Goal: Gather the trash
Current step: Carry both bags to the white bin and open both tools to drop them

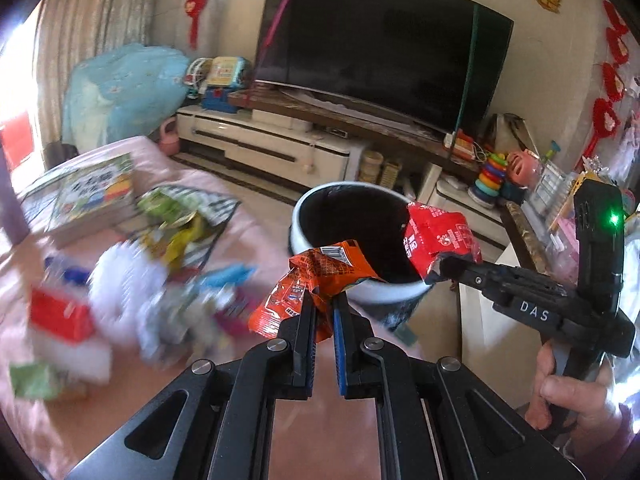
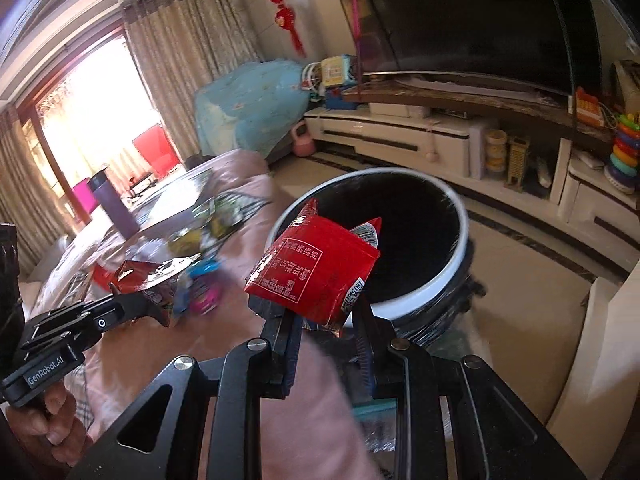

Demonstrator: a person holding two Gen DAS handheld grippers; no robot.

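My left gripper (image 1: 325, 304) is shut on an orange snack wrapper (image 1: 316, 276), held at the near rim of the white-rimmed, black-lined trash bin (image 1: 372, 295). My right gripper (image 2: 325, 312) is shut on a red snack packet (image 2: 316, 268), held over the bin's near edge (image 2: 416, 294). In the left wrist view the right gripper (image 1: 448, 266) comes in from the right with the red packet (image 1: 436, 236) over the bin's right rim. In the right wrist view the left gripper (image 2: 154, 300) shows at the left with its wrapper (image 2: 148, 276).
A pink-covered table (image 1: 120, 360) holds several more wrappers (image 1: 176, 216), a red and white box (image 1: 64, 320) and a book (image 1: 92, 192). A purple flask (image 2: 112, 204) stands on it. A TV (image 1: 380, 48) on a long white stand (image 1: 260, 144) lies behind the bin.
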